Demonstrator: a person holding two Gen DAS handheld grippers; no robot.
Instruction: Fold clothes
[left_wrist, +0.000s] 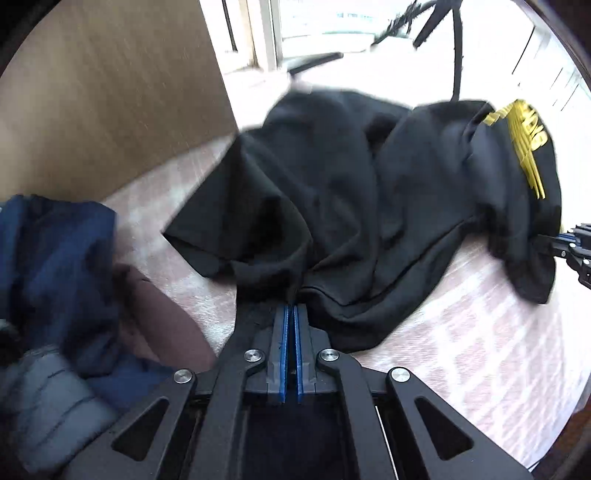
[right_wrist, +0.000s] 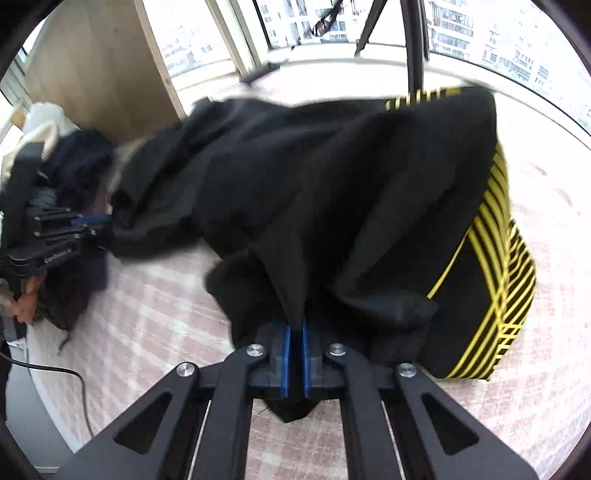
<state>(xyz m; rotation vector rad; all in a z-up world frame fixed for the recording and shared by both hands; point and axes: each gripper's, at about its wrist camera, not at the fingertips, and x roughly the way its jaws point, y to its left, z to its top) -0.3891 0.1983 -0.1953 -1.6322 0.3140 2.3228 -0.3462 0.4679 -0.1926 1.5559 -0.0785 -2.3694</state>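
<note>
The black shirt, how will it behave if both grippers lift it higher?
The black shirt will probably sag floppily between the two grips, since it already drapes in deep folds. It looks light. The yellow-striped part, bunched low, may swing or unfold.

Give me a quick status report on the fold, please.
Left hand-held gripper and right hand-held gripper both shut on black shirt. Shirt bunched, unfolded. Clothes pile lies left.

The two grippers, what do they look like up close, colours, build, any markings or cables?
Both look alike. The left gripper and right gripper have matte black angular linkage arms with triangular cutouts, joined by round silver pivot bolts. The jaws are lined with thin blue pads. Seen from the right wrist view, the left gripper's side bears small white lettering, too blurred to read. A thin black cable trails nearby.
</note>
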